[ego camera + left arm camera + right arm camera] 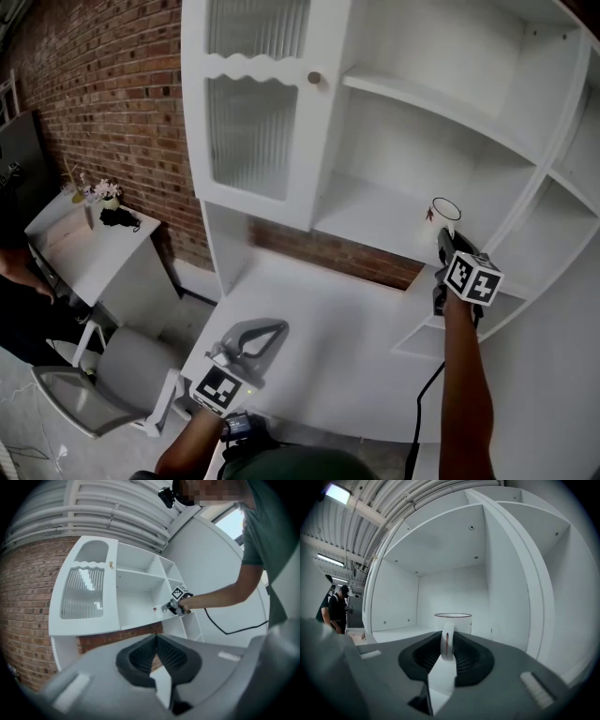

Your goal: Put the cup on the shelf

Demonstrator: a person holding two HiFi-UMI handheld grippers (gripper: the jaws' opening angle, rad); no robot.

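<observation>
A white cup (444, 214) with a dark rim is upright at the right end of the lower shelf (370, 217) of the white cabinet. My right gripper (443, 240) is shut on its handle (447, 640). In the right gripper view the cup (459, 622) sits just beyond the jaws, inside the shelf bay. Whether its base rests on the board I cannot tell. My left gripper (267, 330) hangs low over the desk top (337, 347), shut and empty. Its pads (164, 656) meet in the left gripper view, which also shows the right gripper (168, 607) at the shelf.
An upright divider (513, 578) stands close to the right of the cup. A ribbed glass door with a knob (314, 79) closes the cabinet's left side. A small white table (84, 246) and a chair (112, 380) are at the left. A person (335, 605) stands far off.
</observation>
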